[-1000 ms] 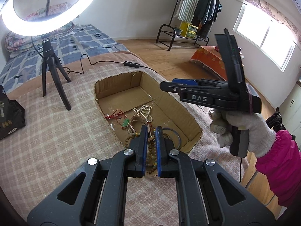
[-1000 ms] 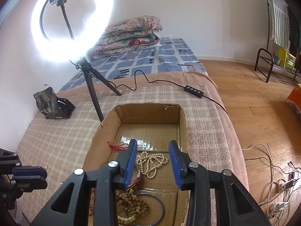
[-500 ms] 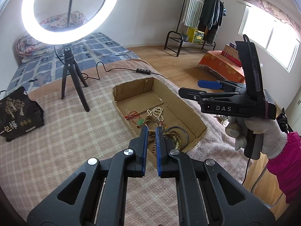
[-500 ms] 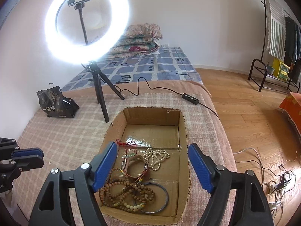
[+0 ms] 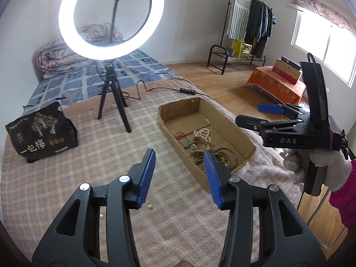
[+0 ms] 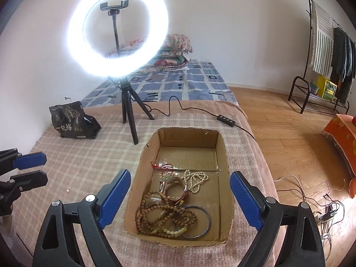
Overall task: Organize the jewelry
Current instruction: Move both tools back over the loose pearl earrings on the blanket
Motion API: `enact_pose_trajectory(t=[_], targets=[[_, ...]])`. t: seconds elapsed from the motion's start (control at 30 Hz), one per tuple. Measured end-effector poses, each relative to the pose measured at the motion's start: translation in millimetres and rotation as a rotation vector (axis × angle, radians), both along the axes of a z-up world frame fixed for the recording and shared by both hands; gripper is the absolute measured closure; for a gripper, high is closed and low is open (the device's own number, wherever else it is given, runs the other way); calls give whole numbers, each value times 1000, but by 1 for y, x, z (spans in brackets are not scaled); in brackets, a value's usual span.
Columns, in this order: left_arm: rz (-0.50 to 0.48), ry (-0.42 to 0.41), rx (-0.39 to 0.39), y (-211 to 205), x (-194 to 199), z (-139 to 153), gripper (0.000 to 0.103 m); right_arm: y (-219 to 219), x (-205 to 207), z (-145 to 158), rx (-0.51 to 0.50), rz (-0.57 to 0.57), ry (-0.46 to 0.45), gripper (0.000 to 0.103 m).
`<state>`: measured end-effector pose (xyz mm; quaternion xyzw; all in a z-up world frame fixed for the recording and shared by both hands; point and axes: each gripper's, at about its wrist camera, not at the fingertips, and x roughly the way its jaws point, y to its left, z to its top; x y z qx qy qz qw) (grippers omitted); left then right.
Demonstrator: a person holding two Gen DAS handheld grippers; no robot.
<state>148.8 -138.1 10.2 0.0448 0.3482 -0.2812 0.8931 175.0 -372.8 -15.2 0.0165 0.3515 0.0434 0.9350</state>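
The jewelry sits gathered in the near end of the cardboard box [image 6: 223,155]: a tangle of brown bead strands [image 6: 164,218] lies against a dark bangle [image 6: 205,222], with a leather bracelet [image 6: 174,183] and a white pearl string [image 6: 197,179] just beyond, and red cord [image 6: 161,165] toward the middle. The far end of the box is bare, which I take to be spare room for spreading the pieces apart. Your right tool [image 6: 178,200] hangs above the pile, its jaws opening wide with nothing between them, so it frames the heap rather than gripping any of it. Your left tool [image 5: 179,178] is off to the side over the checked blanket [image 5: 66,166], its jaws also opening and empty; one blue pad overlaps the box edge only in line of sight. A few small pearls [image 5: 150,206] lie loose on the blanket near that tool, outside the box, and probably want collecting. The ring light [image 6: 118,29] on its tripod stands behind the box, presumably placed to light the contents.
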Motion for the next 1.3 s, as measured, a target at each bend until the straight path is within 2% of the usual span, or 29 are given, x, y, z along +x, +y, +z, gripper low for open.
enact_pose_trajectory(t=[0.13, 0.27, 0.53, 0.73, 0.93, 0.97, 1.23, 1.27, 1.3], targets=[[43, -6, 7, 28, -4, -3, 56, 13, -13, -2, 22, 9, -16, 11], [94, -25, 54, 58, -11, -12, 56, 29, -25, -2, 22, 32, -43, 11], [187, -2, 105, 127, -24, -51, 56, 68, -42, -5, 9, 119, -99, 11], [233, 63, 132, 160, -37, -91, 56, 109, -42, -24, -51, 220, -32, 10], [233, 102, 126, 168, -37, -119, 56, 142, -40, -59, -53, 279, 23, 11], [232, 105, 121, 168, -35, -122, 56, 146, -39, -64, -45, 288, 33, 13], [199, 145, 51, 154, -14, -139, 57, 167, -21, -103, 12, 346, 134, 44], [193, 149, 48, 151, -12, -142, 58, 169, -17, -108, 17, 356, 151, 45], [190, 152, 48, 148, -10, -144, 66, 172, -15, -113, 19, 364, 163, 47]])
